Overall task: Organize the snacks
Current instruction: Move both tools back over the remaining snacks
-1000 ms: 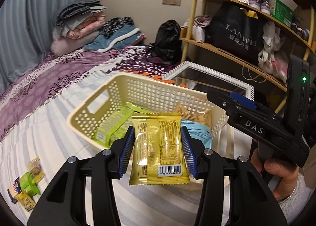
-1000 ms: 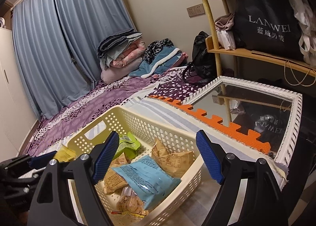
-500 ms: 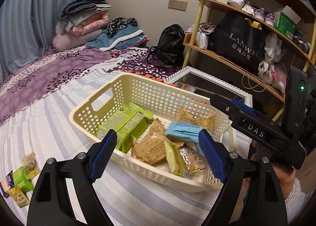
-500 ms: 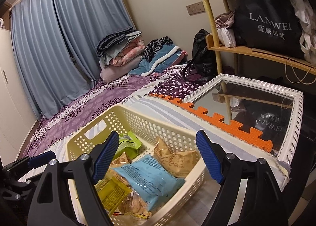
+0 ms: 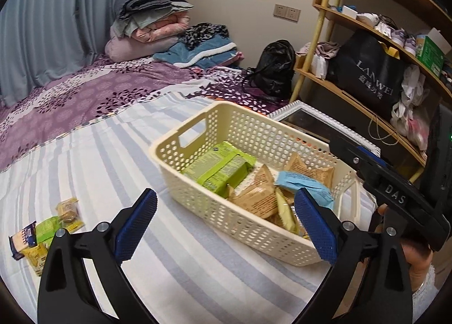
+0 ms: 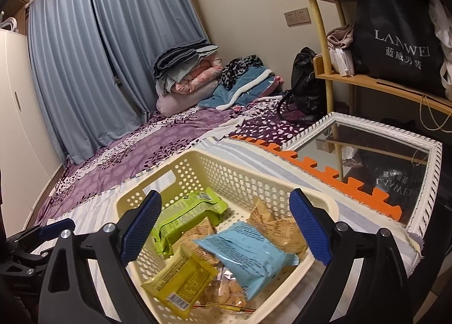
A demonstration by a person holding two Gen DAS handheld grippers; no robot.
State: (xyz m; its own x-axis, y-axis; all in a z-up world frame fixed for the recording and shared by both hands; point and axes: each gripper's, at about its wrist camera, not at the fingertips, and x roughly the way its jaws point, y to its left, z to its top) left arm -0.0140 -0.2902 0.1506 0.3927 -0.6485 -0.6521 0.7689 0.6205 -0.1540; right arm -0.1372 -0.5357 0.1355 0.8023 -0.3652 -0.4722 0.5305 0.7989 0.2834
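A cream perforated basket (image 5: 197,126) stands on the striped bed and holds a green packet (image 5: 220,168), a blue packet (image 5: 305,185), tan packets (image 5: 254,199) and a yellow packet (image 6: 180,276). My left gripper (image 5: 226,225) hovers at the basket's near left corner, its jaws opening with nothing between the pads. My right gripper (image 6: 226,228) hangs over the basket (image 6: 325,202) from the other side. Its jaws are also opening, and they grip nothing. A few loose snack packets (image 5: 42,233) lie on the sheet at the far left.
A white-framed mirror (image 6: 358,123) and an orange foam mat edge (image 6: 325,171) lie just behind the basket. A wooden shelf (image 6: 381,81) with a black bag stands at the right. Folded blankets (image 5: 152,24) are piled by the curtain.
My left gripper has let go of the yellow packet, which now lies in the basket, and has swung left with its jaws wide. My right gripper's jaws have spread wider.
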